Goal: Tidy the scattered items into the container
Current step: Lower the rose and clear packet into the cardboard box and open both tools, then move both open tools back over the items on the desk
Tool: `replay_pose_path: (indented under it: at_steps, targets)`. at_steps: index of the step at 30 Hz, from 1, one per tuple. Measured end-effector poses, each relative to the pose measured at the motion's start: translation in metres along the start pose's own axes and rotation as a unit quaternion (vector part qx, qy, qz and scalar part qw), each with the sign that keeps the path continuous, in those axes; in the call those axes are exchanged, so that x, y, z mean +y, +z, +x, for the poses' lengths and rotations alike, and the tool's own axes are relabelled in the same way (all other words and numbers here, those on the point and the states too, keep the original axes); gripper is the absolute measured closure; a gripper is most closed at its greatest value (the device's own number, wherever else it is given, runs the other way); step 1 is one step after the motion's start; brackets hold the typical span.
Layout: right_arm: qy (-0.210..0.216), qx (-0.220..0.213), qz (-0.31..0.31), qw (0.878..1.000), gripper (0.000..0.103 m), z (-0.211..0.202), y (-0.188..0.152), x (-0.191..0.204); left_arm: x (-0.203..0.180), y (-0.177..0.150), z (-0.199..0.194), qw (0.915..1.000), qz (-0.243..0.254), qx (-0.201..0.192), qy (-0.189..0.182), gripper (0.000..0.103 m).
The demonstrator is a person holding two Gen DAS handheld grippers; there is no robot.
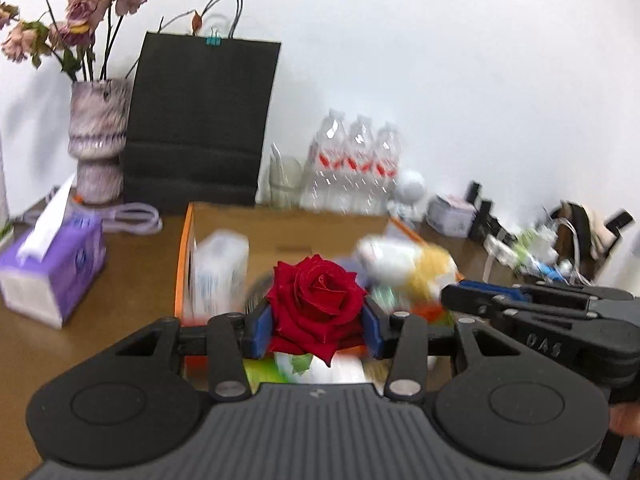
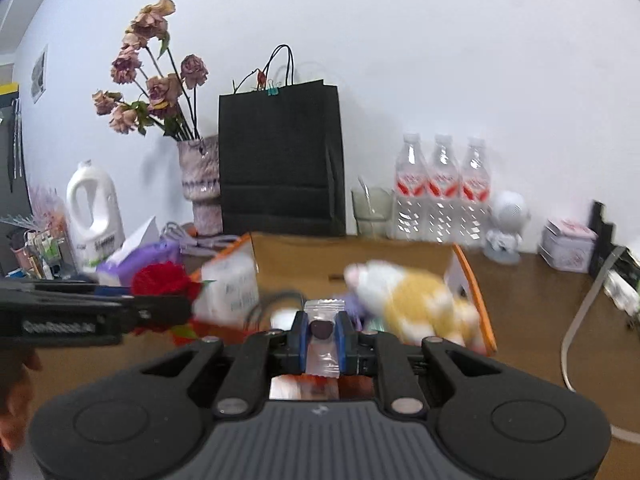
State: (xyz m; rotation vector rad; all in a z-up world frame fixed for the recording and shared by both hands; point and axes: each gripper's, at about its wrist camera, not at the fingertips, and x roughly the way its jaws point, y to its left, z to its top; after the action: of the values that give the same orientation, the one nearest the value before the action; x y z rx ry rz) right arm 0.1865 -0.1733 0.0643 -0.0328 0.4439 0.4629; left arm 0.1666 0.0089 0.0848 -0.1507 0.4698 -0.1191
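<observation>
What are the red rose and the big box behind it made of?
Red rose: probably fabric or another artificial material, since the petals look matte and velvety; it might be real. Box: plain brown cardboard with a dull finish and orange-edged flaps.

— What sort of place is it?
— A lived-in room, home or small office: a brown worktop against a white wall, carrying a vase of dried roses, a tissue box, a detergent jug and water bottles.
</observation>
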Motion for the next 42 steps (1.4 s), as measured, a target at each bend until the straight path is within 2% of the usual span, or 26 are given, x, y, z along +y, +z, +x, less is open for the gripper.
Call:
replay_pose_path:
  at_steps: [6,13,14,15,16,18,19,20,23,28,32,36,39,42]
  targets:
    - [-0.009,0.048,0.005,0.999,0.09,0.065,0.018,0.002,0.004,0.023,0.059,0.9985,0.027,0.029,0.037,0.058]
    - [-0.015,0.071,0.013,0.997,0.087,0.092,0.009,0.004,0.018,0.014,0.086,0.9973,0.016,0.057,0.042,0.056]
    - [-0.015,0.075,0.014,0.997,0.08,0.092,0.008,0.004,0.02,0.013,0.086,0.997,0.014,0.061,0.045,0.049]
    - [-0.019,0.08,0.017,0.997,0.077,0.092,0.007,0.002,0.021,0.012,0.086,0.9965,0.011,0.065,0.052,0.037]
    - [-0.022,0.082,0.02,0.996,0.072,0.092,0.006,0.0,0.023,0.011,0.084,0.9959,0.007,0.066,0.061,0.029]
    - [-0.027,0.079,0.036,0.996,0.053,0.086,0.005,-0.007,0.031,0.011,0.077,0.9957,-0.008,0.059,0.071,0.005]
    - [-0.029,0.077,0.043,0.996,0.036,0.083,0.005,-0.01,0.036,0.011,0.072,0.9959,-0.018,0.055,0.069,0.0]
    - [-0.03,0.074,0.048,0.996,0.023,0.08,0.005,-0.013,0.04,0.012,0.068,0.9962,-0.028,0.052,0.064,0.0]
    - [-0.013,0.075,0.065,0.995,0.012,0.071,0.006,-0.018,0.047,0.013,0.057,0.9966,-0.044,0.051,0.047,0.0]
    - [-0.027,0.082,0.074,0.994,0.0,0.062,0.005,-0.018,0.048,0.013,0.046,0.9962,-0.055,0.053,0.043,0.0]
    - [-0.016,0.075,0.08,0.994,0.0,0.047,0.004,-0.017,0.046,0.012,0.034,0.9961,-0.062,0.051,0.036,0.0]
    - [-0.009,0.059,0.059,0.996,0.0,0.015,-0.001,-0.012,0.037,0.005,0.013,0.9974,-0.046,0.046,0.029,0.0]
    - [-0.012,0.047,0.033,0.998,0.0,-0.016,-0.016,-0.009,0.033,-0.013,-0.011,0.9984,-0.029,0.046,0.015,0.0]
    - [-0.02,0.053,0.015,0.998,0.0,-0.039,-0.042,-0.009,0.031,-0.041,-0.029,0.9985,-0.012,0.053,0.008,0.0]
